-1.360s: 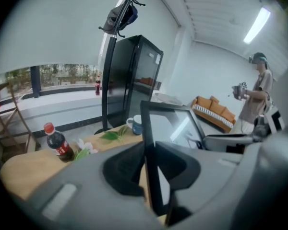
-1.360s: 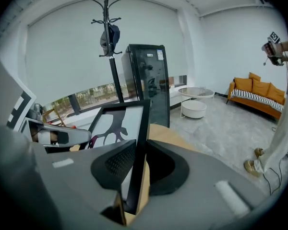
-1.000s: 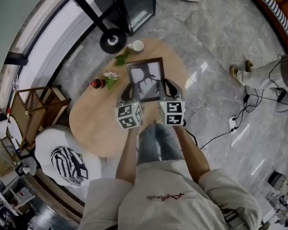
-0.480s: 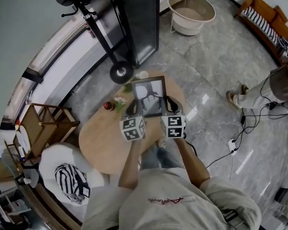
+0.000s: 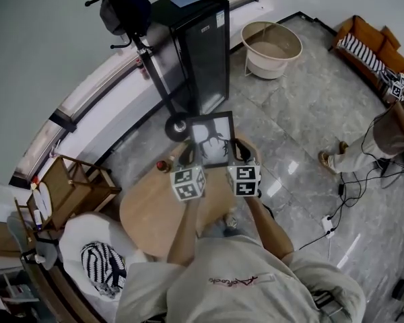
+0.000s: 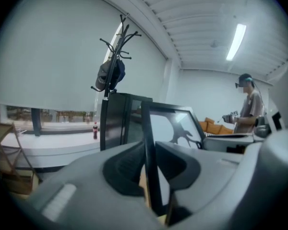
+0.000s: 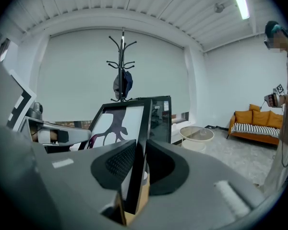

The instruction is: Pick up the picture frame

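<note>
The picture frame [image 5: 211,140], black-edged with a dark antler print on white, hangs in the air above the round wooden table [image 5: 148,210]. My left gripper [image 5: 186,156] is shut on its left edge and my right gripper [image 5: 238,152] is shut on its right edge. In the left gripper view the frame's black edge [image 6: 150,162] runs upright between the two pads. The right gripper view shows the other edge [image 7: 138,162] pinched the same way, the antler print [image 7: 116,123] turned toward the left.
A small red bottle [image 5: 161,166] stands on the table's far left. Behind the table are a black cabinet [image 5: 200,46] and a coat stand [image 5: 138,29]. A round basket table [image 5: 272,46] sits farther right. A person [image 5: 384,140] stands at right; a striped cushion [image 5: 101,268] lies on a white chair.
Both grippers have risen together with the frame, lifting it off the table. The frame now tilts more upright, and the view takes in more of the wall and cabinet behind.
</note>
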`<move>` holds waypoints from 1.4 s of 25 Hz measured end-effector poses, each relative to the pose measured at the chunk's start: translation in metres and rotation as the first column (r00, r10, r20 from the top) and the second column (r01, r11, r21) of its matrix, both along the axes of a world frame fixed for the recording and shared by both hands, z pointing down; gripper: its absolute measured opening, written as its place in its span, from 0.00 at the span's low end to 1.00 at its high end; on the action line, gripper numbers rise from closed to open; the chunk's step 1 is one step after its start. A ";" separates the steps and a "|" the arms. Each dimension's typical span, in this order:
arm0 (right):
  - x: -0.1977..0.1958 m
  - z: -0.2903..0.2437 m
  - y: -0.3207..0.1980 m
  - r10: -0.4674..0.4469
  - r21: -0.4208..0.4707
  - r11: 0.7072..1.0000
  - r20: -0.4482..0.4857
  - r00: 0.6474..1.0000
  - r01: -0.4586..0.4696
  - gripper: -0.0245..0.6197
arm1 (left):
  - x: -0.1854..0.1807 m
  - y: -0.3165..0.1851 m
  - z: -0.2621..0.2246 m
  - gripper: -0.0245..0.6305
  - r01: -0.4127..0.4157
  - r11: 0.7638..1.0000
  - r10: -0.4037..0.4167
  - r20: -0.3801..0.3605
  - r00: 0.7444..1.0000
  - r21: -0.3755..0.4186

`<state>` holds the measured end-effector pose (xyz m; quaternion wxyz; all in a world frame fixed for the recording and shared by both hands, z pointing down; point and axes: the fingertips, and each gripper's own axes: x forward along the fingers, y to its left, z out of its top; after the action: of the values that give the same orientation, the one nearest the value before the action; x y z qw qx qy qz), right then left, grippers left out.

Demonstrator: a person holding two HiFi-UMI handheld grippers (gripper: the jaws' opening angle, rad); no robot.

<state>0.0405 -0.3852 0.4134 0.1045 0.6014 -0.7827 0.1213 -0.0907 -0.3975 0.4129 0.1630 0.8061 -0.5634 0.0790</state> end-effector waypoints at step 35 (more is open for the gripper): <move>0.030 -0.159 0.037 0.009 0.290 0.957 0.008 1.000 -0.011 0.15 | 0.030 0.037 -0.159 0.14 0.003 0.963 -0.002 -0.002 1.000 0.268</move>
<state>0.0707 -0.3480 0.2543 0.0121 0.6137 -0.7894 0.0078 -0.0606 -0.3601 0.2542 0.0528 0.8201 -0.5698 0.0014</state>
